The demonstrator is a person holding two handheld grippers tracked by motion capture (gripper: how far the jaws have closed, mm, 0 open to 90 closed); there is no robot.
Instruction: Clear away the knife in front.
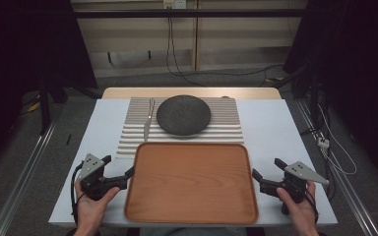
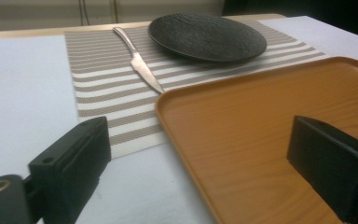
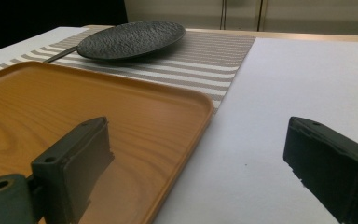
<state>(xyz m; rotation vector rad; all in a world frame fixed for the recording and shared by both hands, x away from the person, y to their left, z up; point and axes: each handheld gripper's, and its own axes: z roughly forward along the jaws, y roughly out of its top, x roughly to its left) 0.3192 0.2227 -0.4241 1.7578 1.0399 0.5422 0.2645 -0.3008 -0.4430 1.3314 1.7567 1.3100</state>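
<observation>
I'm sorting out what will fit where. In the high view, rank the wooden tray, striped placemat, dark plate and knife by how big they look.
1. Wooden tray, though it lies nearest the camera.
2. Striped placemat; the tray may hide its near edge, so these two are unsure.
3. Dark plate.
4. Knife, clearly smallest.

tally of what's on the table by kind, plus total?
Tray: 1
Plate: 1
Knife: 1
Striped mat: 1
Total: 4
</observation>
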